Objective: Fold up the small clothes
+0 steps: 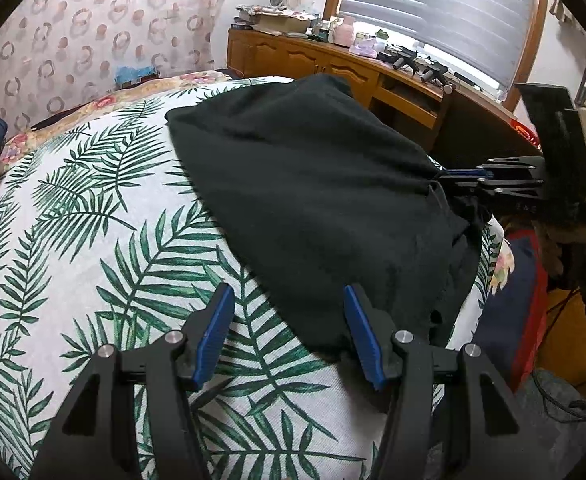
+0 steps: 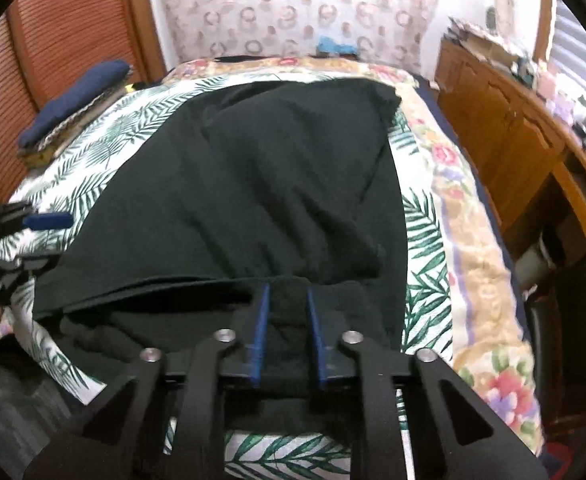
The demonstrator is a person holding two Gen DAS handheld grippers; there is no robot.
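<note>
A black garment (image 1: 317,200) lies spread on a bed with a palm-leaf cover (image 1: 93,240). My left gripper (image 1: 289,300) is open and empty, its blue pads (image 1: 213,332) hovering over the garment's near corner. My right gripper (image 2: 287,292) is shut on a bunched edge of the black garment (image 2: 253,184), holding it slightly raised. The right gripper also shows in the left wrist view (image 1: 453,178), clamped on the garment's right edge. The left gripper shows at the left edge of the right wrist view (image 2: 45,222).
A wooden dresser (image 1: 333,64) with clutter stands beyond the bed under a window. A folded navy cloth (image 2: 77,96) lies at the bed's far left. A floral blanket border (image 2: 473,240) runs along the bed's right side. A patterned curtain (image 1: 93,20) hangs behind.
</note>
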